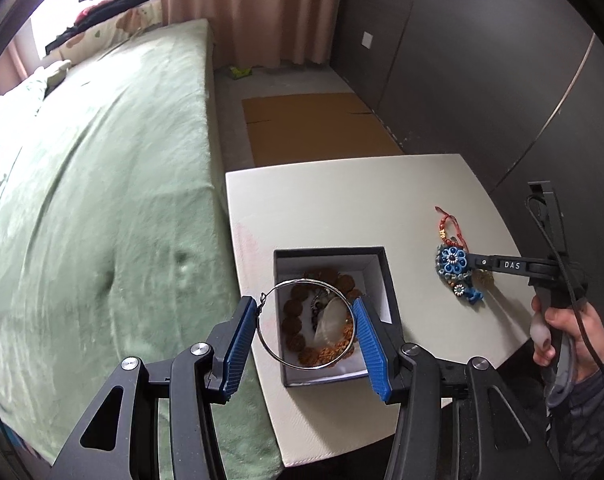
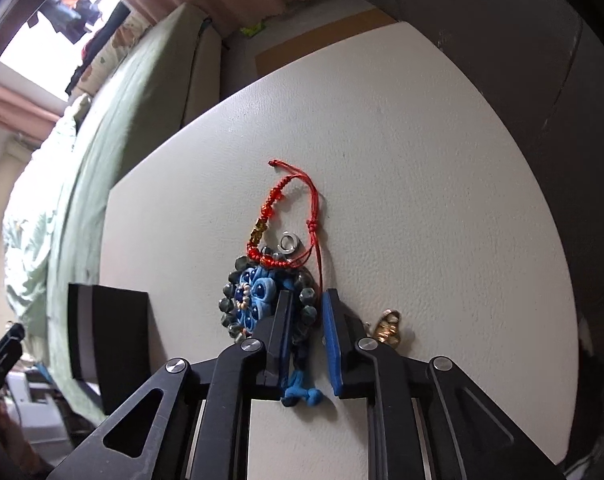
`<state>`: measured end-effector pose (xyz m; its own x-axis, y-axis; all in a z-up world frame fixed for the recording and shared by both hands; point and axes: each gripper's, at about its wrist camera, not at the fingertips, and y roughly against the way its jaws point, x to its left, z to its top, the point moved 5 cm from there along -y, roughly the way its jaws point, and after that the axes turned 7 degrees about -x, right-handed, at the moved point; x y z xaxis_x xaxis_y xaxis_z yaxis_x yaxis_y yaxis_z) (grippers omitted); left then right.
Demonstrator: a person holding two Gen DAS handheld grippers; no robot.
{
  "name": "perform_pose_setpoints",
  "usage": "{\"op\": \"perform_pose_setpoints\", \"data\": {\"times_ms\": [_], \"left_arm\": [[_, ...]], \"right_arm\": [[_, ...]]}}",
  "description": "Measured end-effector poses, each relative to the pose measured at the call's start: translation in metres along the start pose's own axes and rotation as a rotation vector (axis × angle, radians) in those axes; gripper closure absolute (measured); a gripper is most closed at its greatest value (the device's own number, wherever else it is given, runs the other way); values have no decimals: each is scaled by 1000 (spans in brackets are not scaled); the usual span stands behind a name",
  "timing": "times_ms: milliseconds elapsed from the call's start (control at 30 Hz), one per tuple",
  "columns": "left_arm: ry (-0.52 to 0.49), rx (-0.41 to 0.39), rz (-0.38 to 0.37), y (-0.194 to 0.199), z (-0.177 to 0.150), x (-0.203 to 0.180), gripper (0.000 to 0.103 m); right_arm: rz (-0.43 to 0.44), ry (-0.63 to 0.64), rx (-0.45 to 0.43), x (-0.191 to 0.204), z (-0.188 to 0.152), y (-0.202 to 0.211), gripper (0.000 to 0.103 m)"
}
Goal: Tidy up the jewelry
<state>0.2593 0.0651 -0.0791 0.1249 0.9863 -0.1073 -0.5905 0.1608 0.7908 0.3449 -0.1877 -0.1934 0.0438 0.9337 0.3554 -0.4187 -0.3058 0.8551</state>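
The left gripper (image 1: 305, 330) pinches a wire ring (image 1: 305, 323) right over the box (image 1: 375, 276) – let go low so it drops inside – while the right gripper (image 2: 306, 312), pressed nearly together, nips the blue bracelet (image 2: 250, 300) on the table (image 2: 421, 160).

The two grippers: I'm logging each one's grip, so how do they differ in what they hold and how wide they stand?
The left gripper spans a thin silver hoop with wide jaws, above the open box; the right gripper has narrow jaws closed on a blue beaded flower piece lying on the white table. Both have blue pads and point downward.
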Motion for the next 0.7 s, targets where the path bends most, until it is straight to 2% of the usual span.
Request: {"op": "perform_pose_setpoints", "data": {"times_ms": [167,400,700], "left_arm": [[20,-15,-13,4,-2,0,52],[22,-17,-46,-2,-6,-6,52],[41,8,-85,-18,-17,-13,52]], "right_arm": [[-24,56,-31,6,5,19,92],[40,91,-96,24,13,62,92],[171,88,-120,51,10,97,92]]}}
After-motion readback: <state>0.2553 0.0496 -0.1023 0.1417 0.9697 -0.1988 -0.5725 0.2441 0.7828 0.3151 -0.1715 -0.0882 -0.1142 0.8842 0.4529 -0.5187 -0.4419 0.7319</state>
